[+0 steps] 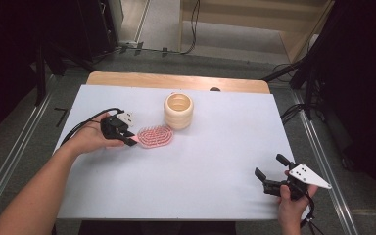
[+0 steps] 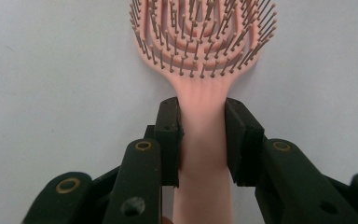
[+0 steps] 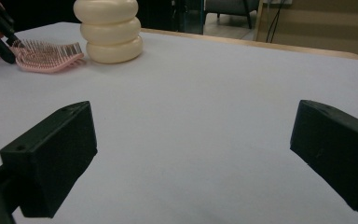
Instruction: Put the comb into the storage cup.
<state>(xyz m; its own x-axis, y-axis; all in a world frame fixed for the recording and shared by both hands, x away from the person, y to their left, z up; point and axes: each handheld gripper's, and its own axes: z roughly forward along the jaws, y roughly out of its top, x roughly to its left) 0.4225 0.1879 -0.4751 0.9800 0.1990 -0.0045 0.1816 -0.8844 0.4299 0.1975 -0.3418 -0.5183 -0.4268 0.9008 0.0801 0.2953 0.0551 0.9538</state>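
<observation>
On the white table (image 1: 186,171), left of centre, my left gripper (image 1: 129,139) was clamped on the handle of the pink hairbrush (image 1: 155,136). In the left gripper view both jaws pressed flat against the handle's sides, just below where it widened into the head, bristles up (image 2: 204,32). Grip low on the neck, probably so the head stayed free and balanced for a lift. Brush lay flat on the table, head pointing toward the cream ribbed cup (image 1: 178,111), which stood upright just behind it; from the high view I couldn't tell if they touched, from the right gripper view the brush (image 3: 46,57) sat just beside the cup (image 3: 109,30). I'd guess the cup was the target, open mouth up, so the brush likely went in there next.

My right gripper (image 1: 269,171) rested at the near right corner, well apart from everything, jaws spread wide with nothing between them, parked out of the way.

No brand, label or writing readable on brush, cup or table.
</observation>
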